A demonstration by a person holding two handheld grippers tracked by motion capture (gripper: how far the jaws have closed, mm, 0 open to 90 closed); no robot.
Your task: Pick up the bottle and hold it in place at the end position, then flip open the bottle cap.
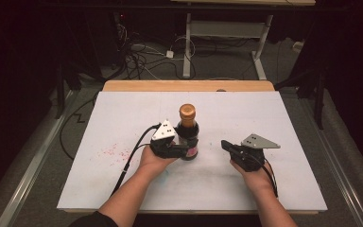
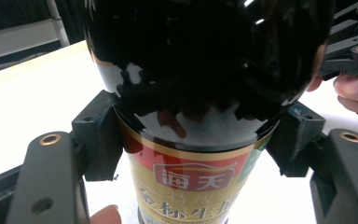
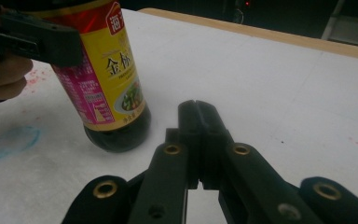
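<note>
My left claw (image 1: 185, 150) clamps the upright sauce bottle (image 1: 188, 132) mid-table (image 1: 123, 113), right claw (image 1: 227, 144) clenched empty nearby; I judge the glossy glass may slip or tip if I lift

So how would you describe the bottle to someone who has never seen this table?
On the white table, near its middle, stands a dark glass bottle clamped by the left gripper. Its gold cap and red-and-yellow label set it apart.
</note>
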